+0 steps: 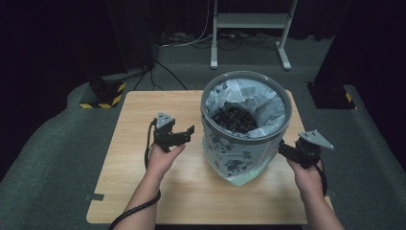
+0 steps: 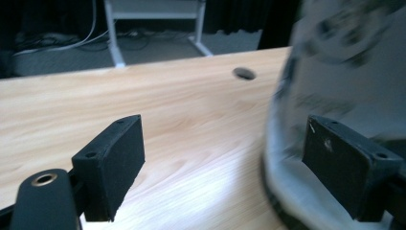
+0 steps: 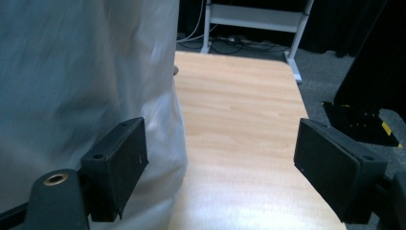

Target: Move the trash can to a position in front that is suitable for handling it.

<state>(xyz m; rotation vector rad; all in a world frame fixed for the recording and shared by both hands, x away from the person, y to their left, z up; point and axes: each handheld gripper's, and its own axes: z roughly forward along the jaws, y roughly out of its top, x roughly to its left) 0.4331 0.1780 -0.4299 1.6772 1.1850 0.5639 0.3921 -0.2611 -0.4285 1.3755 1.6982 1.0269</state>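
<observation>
- Counter [image 1: 143, 191]: it carries our grey bin [image 1: 246, 125], centre-right of the high view, its plastic liner [image 1: 230, 160] draped outside.
- Right gripper [image 1: 286, 151]: fingers wide apart, empty, beside the liner; we should pinch plastic only.
- Left gripper [image 1: 187, 133]: fingers spread, empty, left of the bin.

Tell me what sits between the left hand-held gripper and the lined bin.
Nothing: in the high view, a short stretch of bare wooden table separates the left hand-held gripper from the bin. Its jaws stand open.
</observation>
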